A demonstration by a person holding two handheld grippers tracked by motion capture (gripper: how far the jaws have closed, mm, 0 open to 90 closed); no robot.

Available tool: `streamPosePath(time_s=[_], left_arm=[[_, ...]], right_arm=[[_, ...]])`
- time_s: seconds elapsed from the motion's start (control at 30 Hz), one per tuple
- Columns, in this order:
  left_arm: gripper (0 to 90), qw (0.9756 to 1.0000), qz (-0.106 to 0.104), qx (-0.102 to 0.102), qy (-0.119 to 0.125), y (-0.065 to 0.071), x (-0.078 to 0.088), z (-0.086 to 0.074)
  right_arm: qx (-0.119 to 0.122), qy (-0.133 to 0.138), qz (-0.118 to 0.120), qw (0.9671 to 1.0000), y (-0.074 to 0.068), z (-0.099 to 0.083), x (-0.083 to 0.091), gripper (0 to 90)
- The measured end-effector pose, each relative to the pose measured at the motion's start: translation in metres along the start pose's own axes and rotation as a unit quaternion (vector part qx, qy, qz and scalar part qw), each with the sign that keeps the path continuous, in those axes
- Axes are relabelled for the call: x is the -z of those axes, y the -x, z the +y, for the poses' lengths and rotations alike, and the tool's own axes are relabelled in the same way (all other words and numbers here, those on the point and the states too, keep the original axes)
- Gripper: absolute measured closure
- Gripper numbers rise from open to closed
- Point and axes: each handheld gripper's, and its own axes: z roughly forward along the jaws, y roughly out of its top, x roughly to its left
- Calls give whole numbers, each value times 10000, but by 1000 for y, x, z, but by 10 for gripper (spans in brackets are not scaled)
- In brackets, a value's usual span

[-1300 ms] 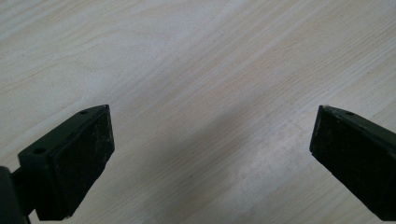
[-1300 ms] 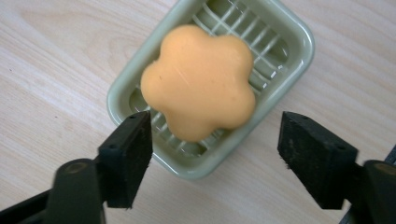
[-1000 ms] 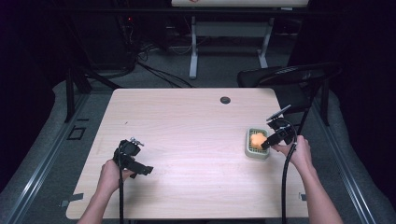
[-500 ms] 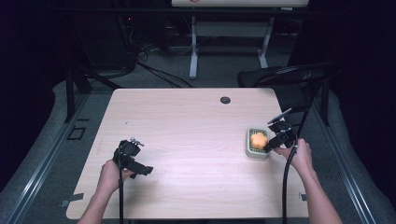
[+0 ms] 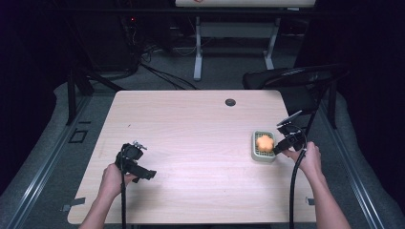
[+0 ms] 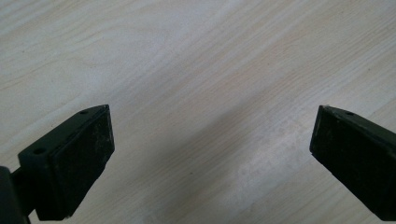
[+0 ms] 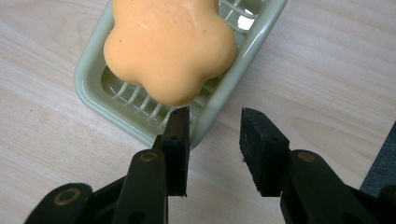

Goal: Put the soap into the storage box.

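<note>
- High view: pale wood-grain table (image 5: 191, 124), rounded corners. The middle is wide open, and there is a small round black plug (image 5: 230, 102) near the far edge.
- Soap dish (image 5: 261, 155) sits close to the table's right edge with the orange soap (image 5: 264, 141) in it.
- Right gripper (image 5: 279, 145) is at the dish's right side, with little table left beyond it. A black chair (image 5: 291, 76) stands behind that corner.
- Left gripper (image 5: 143, 171) is near the front left, well apart from the dish.
- Left gripper view: left gripper (image 6: 210, 154) has its jaws spread wide over bare, matte table, with nothing between them.
- Right gripper view: the soap (image 7: 170, 46) is flower-shaped, smooth and waxy. It lies on the slatted bottom of the glossy pale-green plastic dish (image 7: 93, 88), which is rectangular with rounded corners.
- Right gripper (image 7: 212, 140) has just been closing. Its jaws are clamped narrow across the dish's near rim by a corner, one jaw inside the rim and one outside. The soap is just clear of the inside jaw.
</note>
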Motion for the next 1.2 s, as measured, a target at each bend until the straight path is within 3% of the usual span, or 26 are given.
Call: streamPosePath(time_s=[0.13, 0.23, 0.27, 0.37, 0.5, 0.53, 0.77, 0.93, 1.03, 1.2], left_arm=[[0, 10000, 0, -4, 3, 0, 0, 0], [0, 10000, -1, -8, 3, 0, 0, 1], [0, 10000, -2, -6, 6, 0, 0, 1], [0, 10000, 2, 11, 16, 0, 0, 0], [0, 10000, 12, 9, 24, 0, 0, 0], [0, 10000, 13, 6, 27, 0, 0, 0], [0, 10000, -4, -2, 20, 0, 0, 1], [0, 10000, 4, 11, 41, 0, 1, 1], [0, 10000, -3, 19, 50, 0, 1, 1], [0, 10000, -11, 14, 62, 0, 1, 1]], right_arm=[[18, -77, -118, 9999, 4, -2, 1, 635], [-9, -113, -73, 9999, 7, -3, 1, 612], [-97, 8, -81, 9999, 6, -5, -1, 604], [0, -45, -33, 10000, 6, -5, 3, 579], [69, 114, -45, 9999, 0, -8, 13, 521], [60, 206, -78, 9997, -4, -11, 19, 457], [155, 464, -95, 9988, -17, -30, 42, 284], [159, 583, -66, 9982, -27, -48, 51, 213], [288, 513, -115, 9982, -33, -58, 54, 151], [333, 589, -116, 9976, -40, -72, 55, 138]])
